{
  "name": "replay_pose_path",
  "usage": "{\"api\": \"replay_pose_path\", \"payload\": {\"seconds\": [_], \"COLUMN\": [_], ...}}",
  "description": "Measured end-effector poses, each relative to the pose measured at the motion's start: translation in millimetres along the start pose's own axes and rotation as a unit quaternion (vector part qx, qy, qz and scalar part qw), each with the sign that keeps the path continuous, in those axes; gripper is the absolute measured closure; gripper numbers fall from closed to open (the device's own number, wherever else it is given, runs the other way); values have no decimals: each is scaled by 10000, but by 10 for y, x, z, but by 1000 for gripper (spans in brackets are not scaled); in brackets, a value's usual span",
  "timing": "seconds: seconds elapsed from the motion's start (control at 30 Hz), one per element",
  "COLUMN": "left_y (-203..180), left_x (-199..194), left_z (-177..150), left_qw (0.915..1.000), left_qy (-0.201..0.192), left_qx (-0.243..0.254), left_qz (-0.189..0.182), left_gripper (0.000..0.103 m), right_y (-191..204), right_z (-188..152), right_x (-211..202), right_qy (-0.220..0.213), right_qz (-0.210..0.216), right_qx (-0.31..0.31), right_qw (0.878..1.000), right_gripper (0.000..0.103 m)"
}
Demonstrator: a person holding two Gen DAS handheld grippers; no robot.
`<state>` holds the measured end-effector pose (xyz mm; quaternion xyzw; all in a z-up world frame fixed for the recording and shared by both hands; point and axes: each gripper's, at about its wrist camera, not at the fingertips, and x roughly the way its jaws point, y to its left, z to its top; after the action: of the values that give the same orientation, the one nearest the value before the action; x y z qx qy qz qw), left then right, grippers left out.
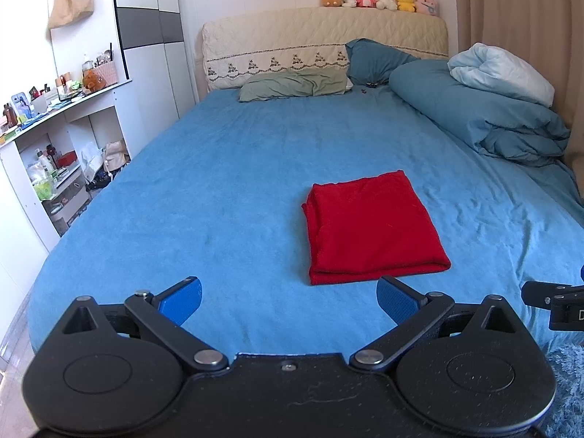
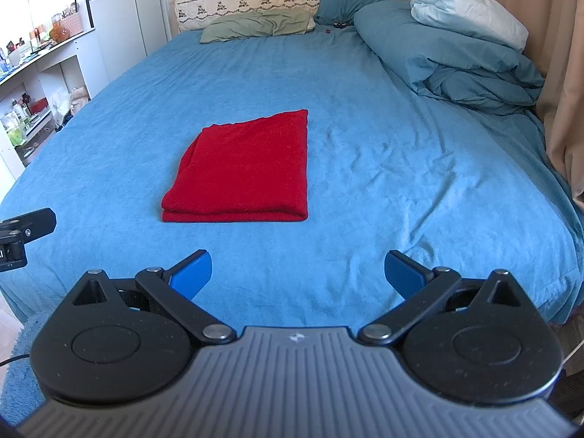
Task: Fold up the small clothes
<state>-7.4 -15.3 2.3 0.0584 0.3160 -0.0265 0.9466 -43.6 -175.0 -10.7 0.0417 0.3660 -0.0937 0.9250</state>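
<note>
A red cloth (image 1: 372, 228) lies folded into a flat rectangle on the blue bed sheet (image 1: 233, 189). In the right wrist view the red cloth (image 2: 244, 171) sits ahead and left of centre. My left gripper (image 1: 290, 301) is open and empty, held back over the bed's near edge, just short of the cloth. My right gripper (image 2: 297, 273) is open and empty too, near the bed's front edge, apart from the cloth. Each gripper's body shows at the edge of the other's view.
A piled blue duvet (image 1: 485, 109) with a pale blanket lies at the far right. Pillows (image 1: 295, 85) and a cream headboard (image 1: 321, 36) with plush toys stand at the back. White shelves (image 1: 62, 138) full of small items line the left. A curtain (image 2: 562, 54) hangs at right.
</note>
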Motion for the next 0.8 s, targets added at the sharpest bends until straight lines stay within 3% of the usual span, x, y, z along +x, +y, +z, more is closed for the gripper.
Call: {"api": "replay_pose_path", "payload": {"seconds": [0.47,0.8], "left_y": [41,58], "left_x": [-14,3], "left_z": [3,14], "left_qw": [10000,9999], "left_qy": [-26,-22], "left_qx": [-35,-43], "left_qz": [-44,140], "left_gripper": [0,0], "right_y": [49,48], "right_z": [-21,-15], "right_x": [10,15], "right_qy": [-8,4], "right_qz": [-11,-3], "right_qx": [-7,-24], "right_qw": [10000,10000], "right_gripper": [0,0]}}
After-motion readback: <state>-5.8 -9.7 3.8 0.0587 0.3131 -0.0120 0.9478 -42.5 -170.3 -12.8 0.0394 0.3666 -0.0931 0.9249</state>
